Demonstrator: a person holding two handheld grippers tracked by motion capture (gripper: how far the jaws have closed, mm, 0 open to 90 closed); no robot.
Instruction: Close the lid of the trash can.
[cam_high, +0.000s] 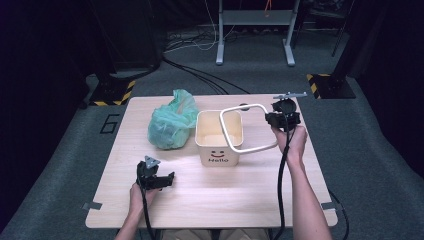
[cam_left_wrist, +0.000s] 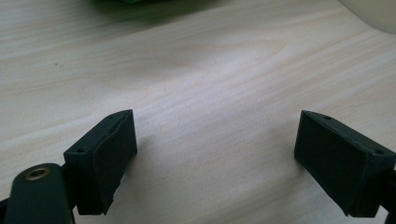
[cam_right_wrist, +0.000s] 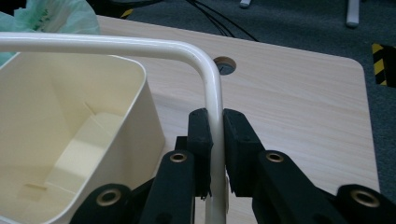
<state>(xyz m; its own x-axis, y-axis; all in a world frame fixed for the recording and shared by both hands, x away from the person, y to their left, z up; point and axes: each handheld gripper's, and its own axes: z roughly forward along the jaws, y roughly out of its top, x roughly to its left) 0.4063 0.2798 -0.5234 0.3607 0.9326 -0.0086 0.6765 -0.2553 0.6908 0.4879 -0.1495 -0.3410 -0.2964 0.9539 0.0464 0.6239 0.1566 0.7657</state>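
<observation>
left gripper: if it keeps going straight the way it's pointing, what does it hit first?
Probably the bare wooden table: the open left gripper is angled down at it, nothing between its jaws. The green bag and cream bin lie farther on; depth is unclear.

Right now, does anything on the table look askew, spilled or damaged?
Nothing spilled or damaged. The one oddity: the cream rectangular frame sits off the cream plastic bin, tilted, one end over the bin's opening, the other clamped in the right gripper. The crumpled green plastic bag lies beside the bin.
</observation>
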